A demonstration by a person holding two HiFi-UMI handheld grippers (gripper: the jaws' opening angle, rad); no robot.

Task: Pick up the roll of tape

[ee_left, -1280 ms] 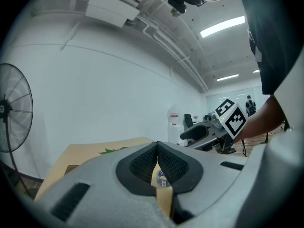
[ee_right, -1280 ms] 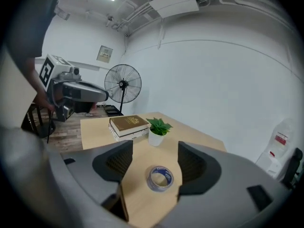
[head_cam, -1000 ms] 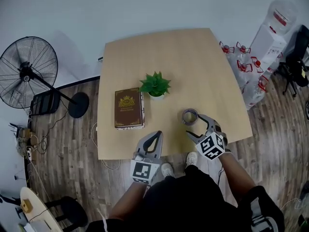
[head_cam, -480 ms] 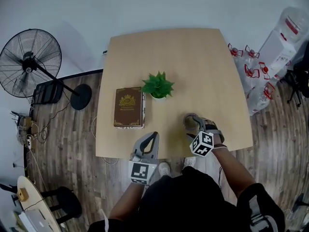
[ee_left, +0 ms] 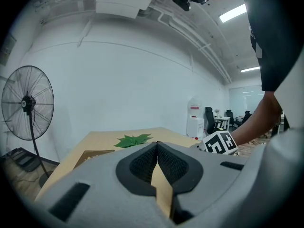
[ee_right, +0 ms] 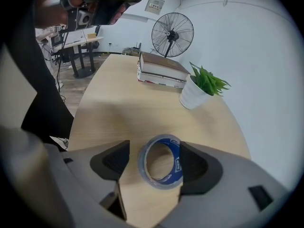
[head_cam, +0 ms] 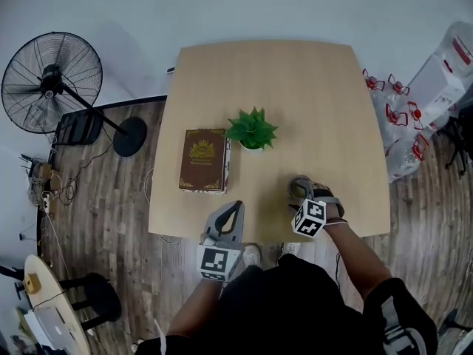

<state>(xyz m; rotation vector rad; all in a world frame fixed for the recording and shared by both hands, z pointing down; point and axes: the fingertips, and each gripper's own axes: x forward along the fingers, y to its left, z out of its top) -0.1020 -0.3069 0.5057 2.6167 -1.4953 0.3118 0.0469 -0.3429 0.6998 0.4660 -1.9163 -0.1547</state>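
Note:
The roll of tape [head_cam: 297, 191], grey with a blue inner rim, lies near the front edge of the wooden table [head_cam: 295, 87]. My right gripper [head_cam: 301, 185] is down over it. In the right gripper view the tape roll [ee_right: 178, 166] stands between the jaws of the right gripper [ee_right: 154, 160]. The right pad is against the roll, and a small gap remains at the left pad, so the jaws are open around it. My left gripper [head_cam: 235, 207] hovers at the table's front edge to the left. Its jaws are shut on nothing, and in the left gripper view the left gripper's [ee_left: 157, 144] pads meet.
A brown book [head_cam: 204, 159] and a small potted plant [head_cam: 252, 130] sit mid-table, behind and left of the tape. A standing fan [head_cam: 52, 83] is on the floor at the left, and water bottles [head_cam: 403, 117] stand at the right.
My right gripper has moved forward from beside the tape to straddle it, and its jaws have narrowed. The left gripper has hardly moved. The head camera shifted a little.

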